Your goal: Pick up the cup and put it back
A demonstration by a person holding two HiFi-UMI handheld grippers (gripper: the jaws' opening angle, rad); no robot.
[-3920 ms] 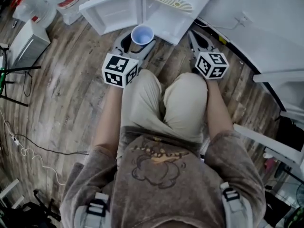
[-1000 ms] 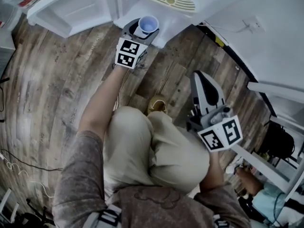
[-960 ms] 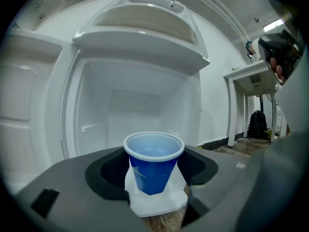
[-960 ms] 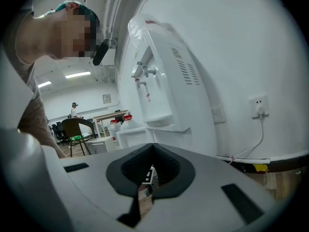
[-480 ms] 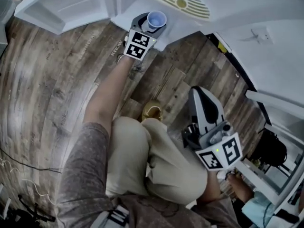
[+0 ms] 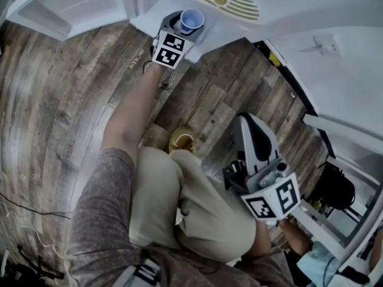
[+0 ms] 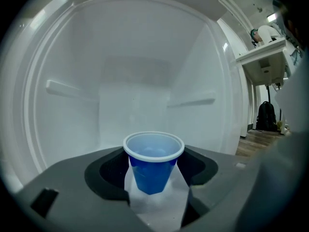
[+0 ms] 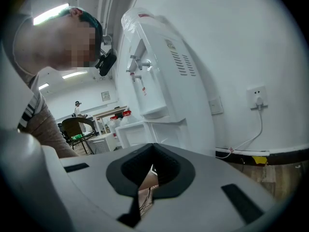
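Note:
A blue cup with a white rim stands upright between the jaws of my left gripper. That gripper reaches into the open lower compartment of a white water dispenser. In the left gripper view the cup fills the gap between the grey jaws of the left gripper, which is shut on it, over the compartment's white floor. Whether the cup's base touches the floor I cannot tell. My right gripper hangs by the person's knee, far from the cup. Its jaws meet at the tips of the right gripper, with nothing in them.
The compartment's white door stands open to the left over the wooden floor. A wall socket and white furniture lie to the right. A shoe shows between the arms. The right gripper view shows the water dispenser and a person close by.
My left gripper has carried the cup further up the picture, deeper into the white compartment, and lower. The right gripper has stayed near the knee.

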